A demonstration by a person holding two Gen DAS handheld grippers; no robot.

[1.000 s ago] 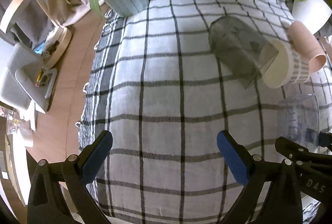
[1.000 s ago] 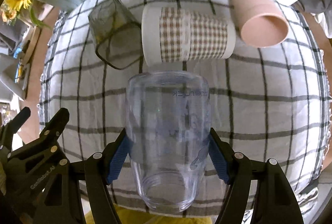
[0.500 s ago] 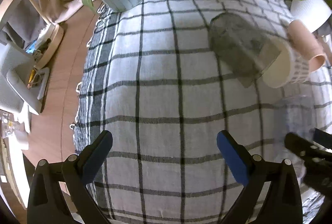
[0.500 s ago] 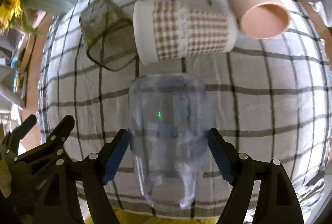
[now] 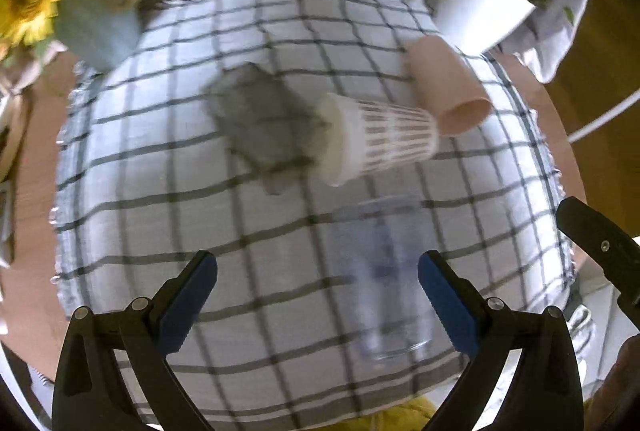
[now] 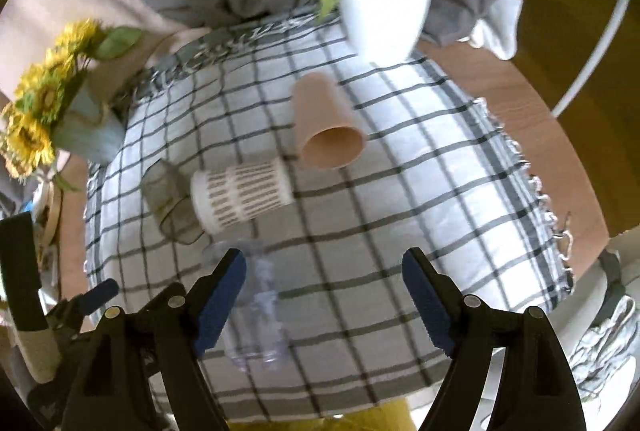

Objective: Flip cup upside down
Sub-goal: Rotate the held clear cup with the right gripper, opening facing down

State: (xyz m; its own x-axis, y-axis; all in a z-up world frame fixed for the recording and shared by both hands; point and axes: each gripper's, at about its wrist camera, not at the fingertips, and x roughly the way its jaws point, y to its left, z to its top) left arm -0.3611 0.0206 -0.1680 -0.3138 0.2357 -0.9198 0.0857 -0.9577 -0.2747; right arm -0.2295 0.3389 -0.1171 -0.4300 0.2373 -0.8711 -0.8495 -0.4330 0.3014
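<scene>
A clear plastic cup [image 5: 384, 283] lies on its side on the checked cloth, near the front edge; it also shows in the right wrist view [image 6: 256, 315]. My left gripper [image 5: 318, 305] is open, and the cup lies between its fingers, close to the right one. My right gripper [image 6: 322, 307] is open and empty; the clear cup lies just beyond its left finger [image 6: 218, 295]. A checked white cup [image 5: 376, 139], a pink cup [image 5: 444, 87] and a smoky square glass [image 5: 264, 119] lie on their sides farther back.
A white plant pot [image 6: 384, 11] stands at the back right and a pale blue vase with sunflowers [image 6: 80, 123] at the back left. The checked cloth [image 6: 420, 167] covers a round wooden table [image 6: 532, 99]. My right gripper's body [image 5: 604, 251] shows at the right.
My right gripper has let go of the clear cup, opened and drawn back to the right. My left gripper has swung right, so the clear cup now lies between its fingers.
</scene>
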